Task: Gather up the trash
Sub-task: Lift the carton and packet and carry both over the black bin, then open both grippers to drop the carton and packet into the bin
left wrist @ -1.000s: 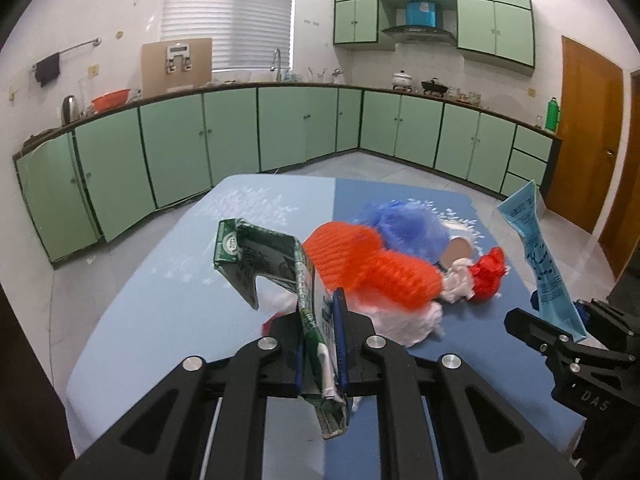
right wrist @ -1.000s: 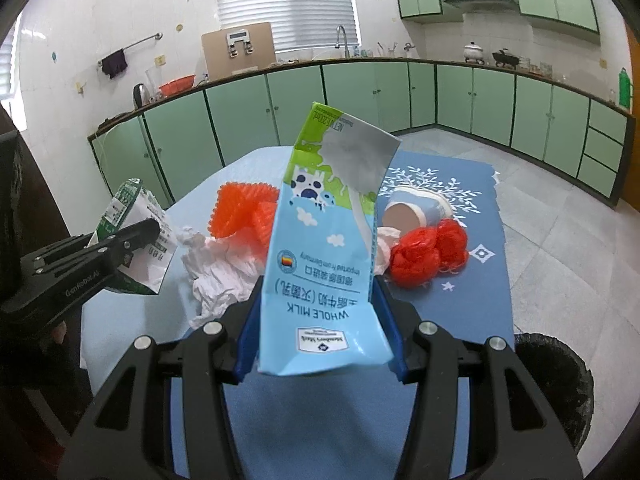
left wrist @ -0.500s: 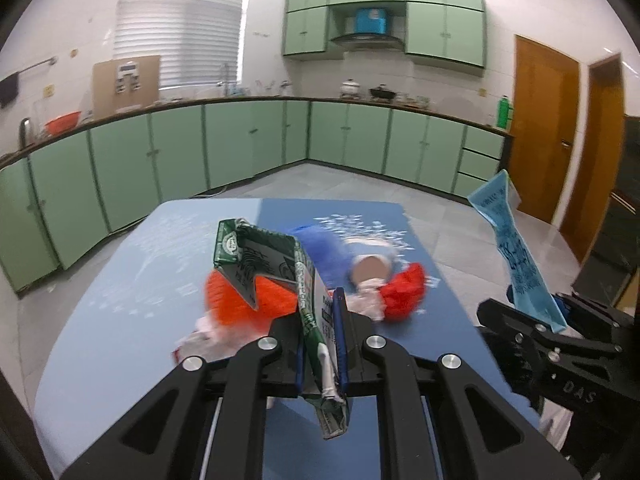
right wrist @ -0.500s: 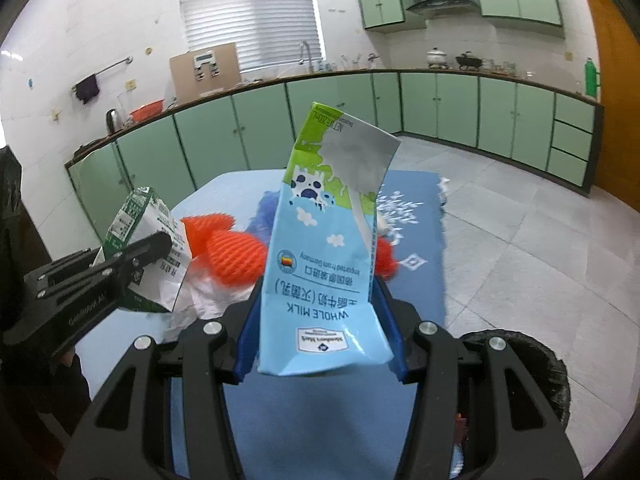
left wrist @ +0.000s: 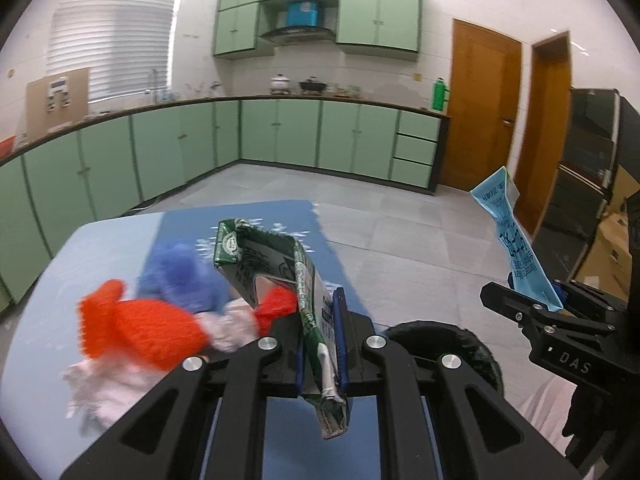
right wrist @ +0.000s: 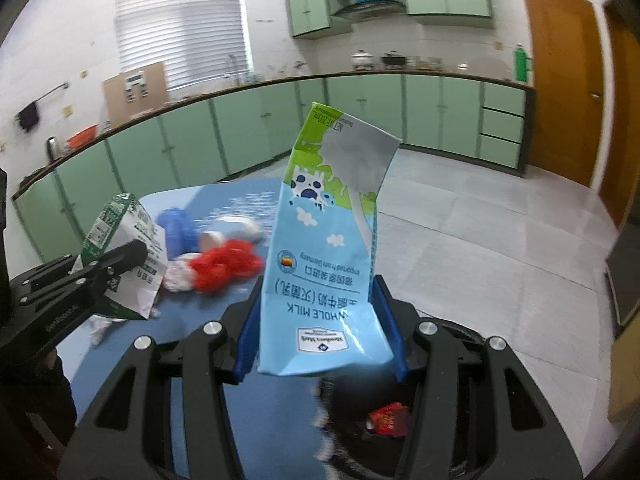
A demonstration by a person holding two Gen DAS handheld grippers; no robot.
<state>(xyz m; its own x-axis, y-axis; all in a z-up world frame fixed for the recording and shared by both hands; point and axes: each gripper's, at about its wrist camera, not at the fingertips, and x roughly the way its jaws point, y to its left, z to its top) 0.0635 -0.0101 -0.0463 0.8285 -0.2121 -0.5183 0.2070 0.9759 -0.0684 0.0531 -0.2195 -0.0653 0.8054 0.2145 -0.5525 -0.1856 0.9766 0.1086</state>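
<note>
My left gripper (left wrist: pixel 320 340) is shut on a flattened green carton (left wrist: pixel 280 264), held above the table's right edge. It also shows in the right wrist view (right wrist: pixel 124 256). My right gripper (right wrist: pixel 320 320) is shut on a flattened blue milk carton (right wrist: pixel 328 248), held over the black trash bin (right wrist: pixel 400 432). That carton shows in the left wrist view (left wrist: pixel 516 248), as does the bin (left wrist: pixel 444 340). Orange netting (left wrist: pixel 136 324), a blue bag (left wrist: pixel 180 276), white tissue (left wrist: pixel 100 392) and red netting (right wrist: pixel 224 264) lie on the blue table (left wrist: pixel 60 280).
The bin stands on the tiled floor (left wrist: pixel 400 240) by the table's right edge and holds a red wrapper (right wrist: pixel 388 420). Green cabinets (left wrist: pixel 280 136) line the walls. Brown doors (left wrist: pixel 484 108) are at the right. Cardboard boxes (left wrist: pixel 612 248) sit at the far right.
Both grippers have swung right with their cartons, away from the trash pile. The bin has come into view under the right gripper and beside the left one.
</note>
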